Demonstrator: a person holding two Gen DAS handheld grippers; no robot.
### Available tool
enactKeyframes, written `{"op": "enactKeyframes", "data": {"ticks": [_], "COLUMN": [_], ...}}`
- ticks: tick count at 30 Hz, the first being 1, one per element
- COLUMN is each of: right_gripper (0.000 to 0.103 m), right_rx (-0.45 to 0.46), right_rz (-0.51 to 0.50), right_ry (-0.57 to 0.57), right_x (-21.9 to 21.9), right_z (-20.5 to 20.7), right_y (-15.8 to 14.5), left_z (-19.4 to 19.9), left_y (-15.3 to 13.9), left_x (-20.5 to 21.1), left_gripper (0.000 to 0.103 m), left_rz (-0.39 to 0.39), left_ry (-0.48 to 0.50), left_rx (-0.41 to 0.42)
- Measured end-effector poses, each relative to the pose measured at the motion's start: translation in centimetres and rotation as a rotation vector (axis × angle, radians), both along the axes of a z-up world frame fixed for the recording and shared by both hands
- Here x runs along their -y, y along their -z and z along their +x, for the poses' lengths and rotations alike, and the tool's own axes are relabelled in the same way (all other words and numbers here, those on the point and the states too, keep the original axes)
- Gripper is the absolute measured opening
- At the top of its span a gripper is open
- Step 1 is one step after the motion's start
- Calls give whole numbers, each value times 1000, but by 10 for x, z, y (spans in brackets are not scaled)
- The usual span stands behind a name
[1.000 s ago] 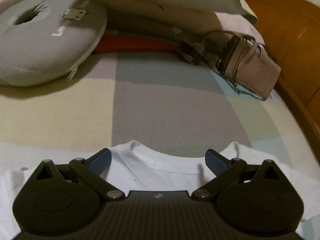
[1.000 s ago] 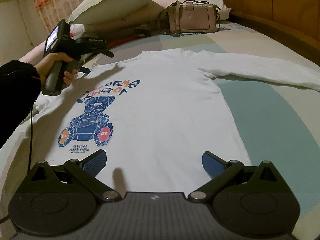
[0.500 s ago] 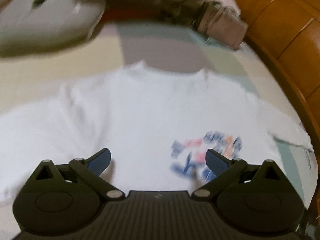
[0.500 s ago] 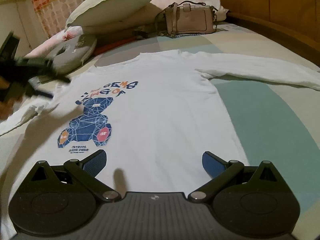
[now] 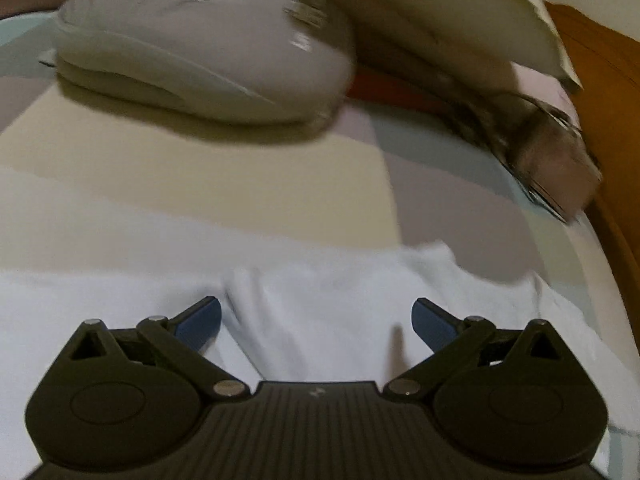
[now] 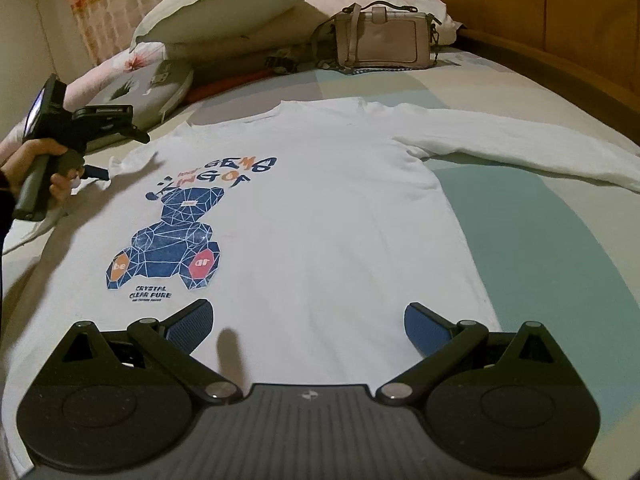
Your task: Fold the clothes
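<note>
Both sets of jaws are spread wide with nothing in them. My right gripper (image 6: 308, 320) hovers over the bottom hem of the white shirt (image 6: 320, 208), which lies flat and face up on the bed (image 6: 540, 240), bear print (image 6: 168, 248) showing, one long sleeve (image 6: 520, 152) stretched out toward the wooden bed frame. My left gripper (image 5: 316, 316) sits low over the shoulder end of the shirt (image 5: 340, 300), blue pads (image 5: 200, 320) just above the fabric, though that view is blurry so I can't tell if they touch it. From the right camera you can see my hand (image 6: 36, 168) holding the left gripper (image 6: 94, 170) by that shoulder. Past the collar there's a grey cushion (image 5: 200, 48), pillows (image 6: 224, 4) and a pink handbag (image 6: 384, 38).
</note>
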State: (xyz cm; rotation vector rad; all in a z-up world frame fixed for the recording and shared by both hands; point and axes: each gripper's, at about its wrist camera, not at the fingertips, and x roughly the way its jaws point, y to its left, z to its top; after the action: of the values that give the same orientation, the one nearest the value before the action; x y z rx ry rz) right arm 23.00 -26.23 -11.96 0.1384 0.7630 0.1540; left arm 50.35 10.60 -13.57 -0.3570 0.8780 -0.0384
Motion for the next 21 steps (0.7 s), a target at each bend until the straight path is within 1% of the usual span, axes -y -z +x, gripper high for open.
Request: {"op": "enactKeyframes", "data": {"ticks": [2, 5, 6, 9, 11, 13, 15, 21], "right_gripper": [103, 103, 103, 103, 103, 103, 103, 103], "right_rx": [-1, -1, -1, 1, 2, 3, 3, 34], "right_rz": [4, 8, 9, 12, 15, 19, 24, 58], "right_ry": [2, 5, 6, 6, 5, 7, 13, -5], "right_x": [0, 0, 0, 0, 1, 1, 1, -5], "right_z": [1, 2, 2, 2, 2, 2, 3, -2], "right_y": [0, 0, 0, 0, 0, 0, 0, -3], "left_z": [6, 8, 7, 2, -7, -19, -30, -68], "left_y": [1, 0, -2, -9, -17, -28, -38, -53], "left_x": [-5, -10, -12, -18, -23, -20, -14, -8], "left_gripper": [101, 101, 101, 101, 101, 101, 101, 101], "left_rz": [53, 140, 158, 156, 133, 102, 105, 113], "left_ry": [-7, -37, -42, -74, -83, -45, 3, 87], "left_rx": [13, -2, -6, -27, -20, 12, 29, 5]}}
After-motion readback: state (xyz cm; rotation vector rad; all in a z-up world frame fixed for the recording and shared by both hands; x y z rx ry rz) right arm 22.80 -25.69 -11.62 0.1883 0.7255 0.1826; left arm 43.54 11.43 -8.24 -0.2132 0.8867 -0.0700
